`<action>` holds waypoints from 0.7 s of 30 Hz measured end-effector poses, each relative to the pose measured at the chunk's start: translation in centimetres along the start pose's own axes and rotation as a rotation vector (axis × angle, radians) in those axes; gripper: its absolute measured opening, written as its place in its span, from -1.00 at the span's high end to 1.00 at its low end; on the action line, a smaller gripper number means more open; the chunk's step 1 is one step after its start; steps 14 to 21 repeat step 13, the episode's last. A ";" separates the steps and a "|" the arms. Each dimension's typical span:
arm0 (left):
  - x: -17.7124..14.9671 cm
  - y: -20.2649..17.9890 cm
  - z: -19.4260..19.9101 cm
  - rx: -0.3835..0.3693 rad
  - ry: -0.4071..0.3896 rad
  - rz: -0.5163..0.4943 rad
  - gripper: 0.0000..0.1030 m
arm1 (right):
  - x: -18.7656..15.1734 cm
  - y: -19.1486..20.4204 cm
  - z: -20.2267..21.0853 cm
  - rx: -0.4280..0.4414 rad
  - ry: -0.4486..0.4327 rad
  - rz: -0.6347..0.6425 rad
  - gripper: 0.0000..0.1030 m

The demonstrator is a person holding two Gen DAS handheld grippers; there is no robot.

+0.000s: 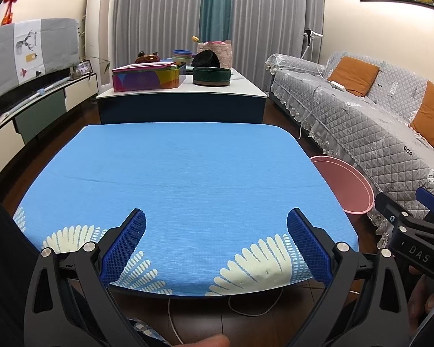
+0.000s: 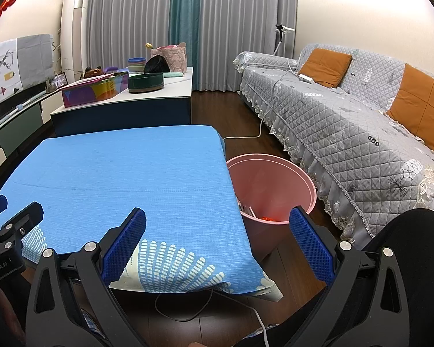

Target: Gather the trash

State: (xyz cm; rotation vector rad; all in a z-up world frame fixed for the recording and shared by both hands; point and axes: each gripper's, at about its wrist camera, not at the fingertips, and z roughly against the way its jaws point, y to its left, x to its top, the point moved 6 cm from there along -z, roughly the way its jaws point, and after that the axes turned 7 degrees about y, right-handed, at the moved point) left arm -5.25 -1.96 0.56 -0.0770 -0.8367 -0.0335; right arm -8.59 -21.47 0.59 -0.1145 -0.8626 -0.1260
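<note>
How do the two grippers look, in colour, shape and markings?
Both the left gripper and the right gripper have black angular linkage arms with silver rivets. Their flat fingers carry blue pads with a honeycomb texture. The right gripper's body shows white letters "DAS".

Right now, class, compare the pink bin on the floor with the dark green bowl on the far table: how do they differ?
The pink bin stands on the floor beside the blue-covered table; the green bowl sits on the far table. The bin is tall and tapered; the bowl is low and wide. The bin holds some scraps; the bowl's inside is hidden. Both are round and open-topped.
</note>
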 end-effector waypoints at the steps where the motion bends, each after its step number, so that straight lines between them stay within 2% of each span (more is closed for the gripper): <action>1: 0.0 -0.1 0.0 -0.004 0.001 0.003 -0.85 | 0.0 0.0 0.0 0.000 0.000 0.000 -0.90; 21: -0.2 0.1 -0.3 -0.001 0.018 0.004 -0.85 | 0.0 0.0 0.0 0.000 0.002 -0.001 -0.90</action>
